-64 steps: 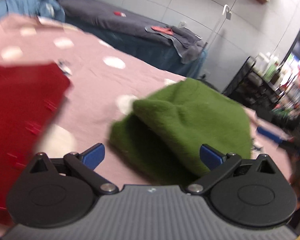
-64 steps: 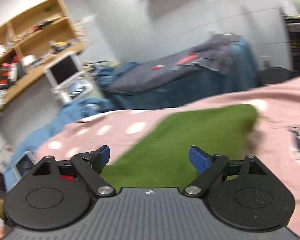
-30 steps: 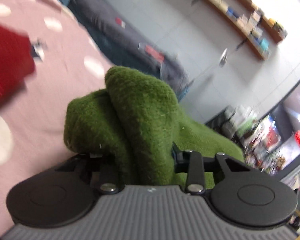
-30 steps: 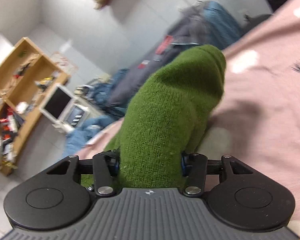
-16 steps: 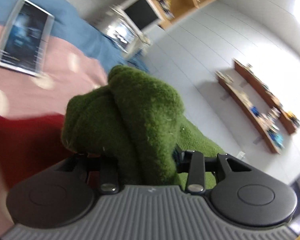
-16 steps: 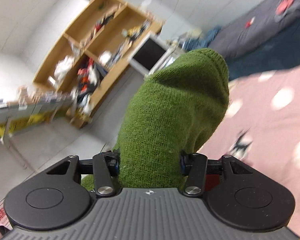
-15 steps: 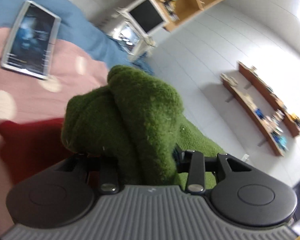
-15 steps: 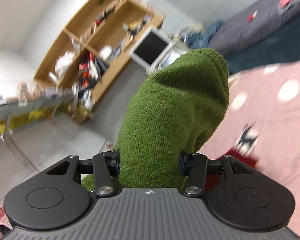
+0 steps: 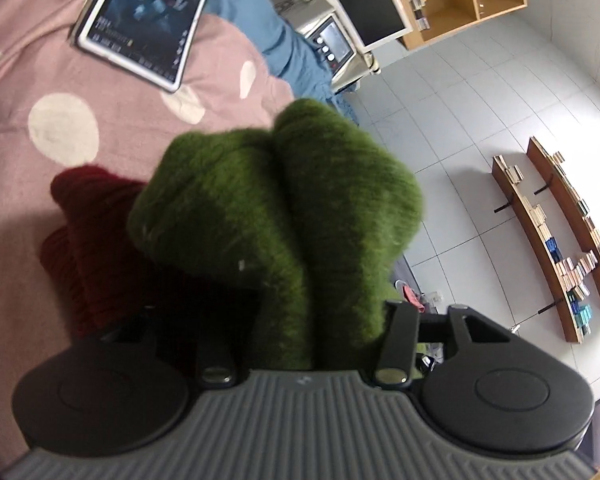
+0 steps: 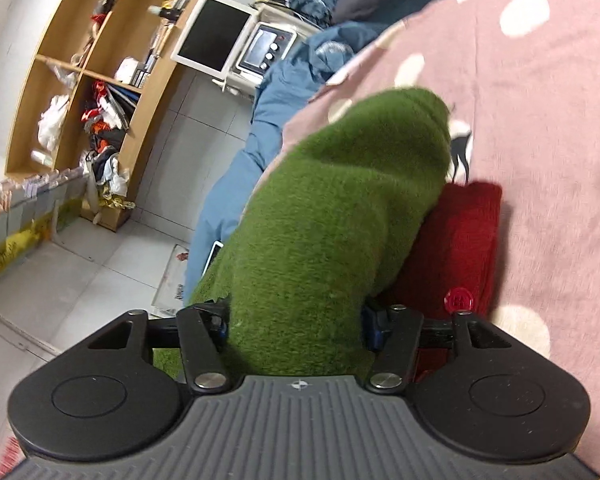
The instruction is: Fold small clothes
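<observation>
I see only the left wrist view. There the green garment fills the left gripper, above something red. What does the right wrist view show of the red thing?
Observer: The red garment lies folded on the pink spotted cover, with a round red button near its close edge.
Operator: And the right gripper?
Observer: The right gripper has the green garment between its jaws, which are opening.
Operator: Is green over red there too?
Observer: Yes, the green garment overlaps the red garment's left side.

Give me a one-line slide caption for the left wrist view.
Left gripper opening around the folded green knit above the red garment on the pink dotted blanket.
</observation>
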A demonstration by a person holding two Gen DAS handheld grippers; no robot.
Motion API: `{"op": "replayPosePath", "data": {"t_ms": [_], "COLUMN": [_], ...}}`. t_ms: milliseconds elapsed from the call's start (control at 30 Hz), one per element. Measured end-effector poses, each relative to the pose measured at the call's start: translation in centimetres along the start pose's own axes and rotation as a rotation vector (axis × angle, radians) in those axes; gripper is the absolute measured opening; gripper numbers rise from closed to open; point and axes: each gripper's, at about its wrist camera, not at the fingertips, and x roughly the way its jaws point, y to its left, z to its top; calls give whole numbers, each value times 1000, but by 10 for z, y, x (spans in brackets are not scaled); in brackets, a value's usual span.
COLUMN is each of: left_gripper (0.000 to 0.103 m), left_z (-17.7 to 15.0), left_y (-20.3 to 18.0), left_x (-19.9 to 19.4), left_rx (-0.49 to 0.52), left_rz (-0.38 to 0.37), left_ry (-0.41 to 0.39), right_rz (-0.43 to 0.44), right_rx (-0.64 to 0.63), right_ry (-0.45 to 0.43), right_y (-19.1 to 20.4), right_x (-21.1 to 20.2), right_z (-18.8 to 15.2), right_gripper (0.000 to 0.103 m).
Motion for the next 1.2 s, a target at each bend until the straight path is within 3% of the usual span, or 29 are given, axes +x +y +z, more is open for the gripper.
{"op": "replayPosePath", "data": {"t_ms": [200,333,433,567,633,700,800,933,1033,1200], "left_gripper": [61,81,103,103,103,103,103,103,103,103], "left_z": [1,1,1,-12,-20,-29,-44,-71,-78,-51], "left_y": [1,-10,-44,-96,-121,-145,-172,-186,-189,-193], "left_x": [3,-6,-21,-40,-46,-47,-35,-5,9,16], "left_rx": [-5,-18,131,387,505,632,775,943,1037,1022], "left_rz": [22,56,178,329,381,423,473,489,523,536], "left_ry": [24,82,173,298,348,382,463,678,754,760], "right_rz": [-36,-104,-148,-203,-278,-355,-401,-501,-599,-642], "right_rx": [-16,-124,-212,-415,-554,-677,-781,-881,-927,-957], "right_ry": [-18,2,13,-1,16,60,158,302,360,493], "right_y": [15,36,51,86,113,141,169,180,177,175], "right_x": [-5,-16,-33,-55,-60,-59,-55,-36,-19,11], "right_z": [-8,-7,-7,-4,-5,-6,-8,-8,-5,-3], "right_gripper": [103,103,103,103,103,103,103,103,103,103]}}
